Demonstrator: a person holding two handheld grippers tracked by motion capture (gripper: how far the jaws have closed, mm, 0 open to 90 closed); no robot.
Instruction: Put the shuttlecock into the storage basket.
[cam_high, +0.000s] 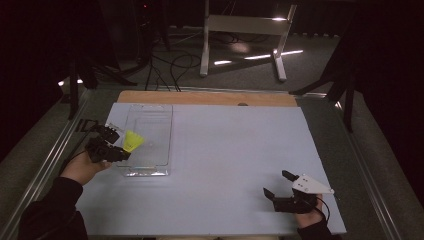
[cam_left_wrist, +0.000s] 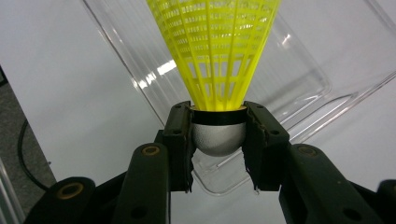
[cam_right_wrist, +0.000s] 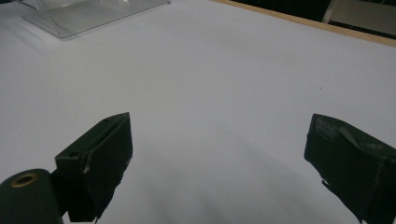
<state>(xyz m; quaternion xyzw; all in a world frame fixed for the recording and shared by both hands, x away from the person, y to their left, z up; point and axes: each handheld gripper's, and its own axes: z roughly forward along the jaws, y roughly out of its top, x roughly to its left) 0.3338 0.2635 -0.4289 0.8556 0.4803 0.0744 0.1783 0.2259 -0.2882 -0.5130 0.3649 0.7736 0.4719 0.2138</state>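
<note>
1. Resting near the front edge of the table (cam_high: 225, 165), well to the right of the tray (cam_high: 148, 142), the right gripper (cam_high: 280, 184) stands with its jaws spread wide and nothing between them; in the right gripper view only bare white surface lies between its pads, with the tray far off at the upper left.
2. Farther in, at the tray's left side, the left gripper (cam_high: 114, 142) is clamped on a shuttlecock (cam_high: 133, 141).
3. In the left gripper view the two pads press on either side of the shuttlecock's (cam_left_wrist: 219, 65) base, at the black band above the rounded grey tip, and the yellow skirt fans out away from the jaws.
4. The shuttlecock hangs over the tray's (cam_left_wrist: 299, 93) near left part, above its clear floor, with the skirt pointing toward the tray's middle.
5. Beyond the tray, a wooden strip (cam_high: 210, 98) runs along the table's far edge.
</note>
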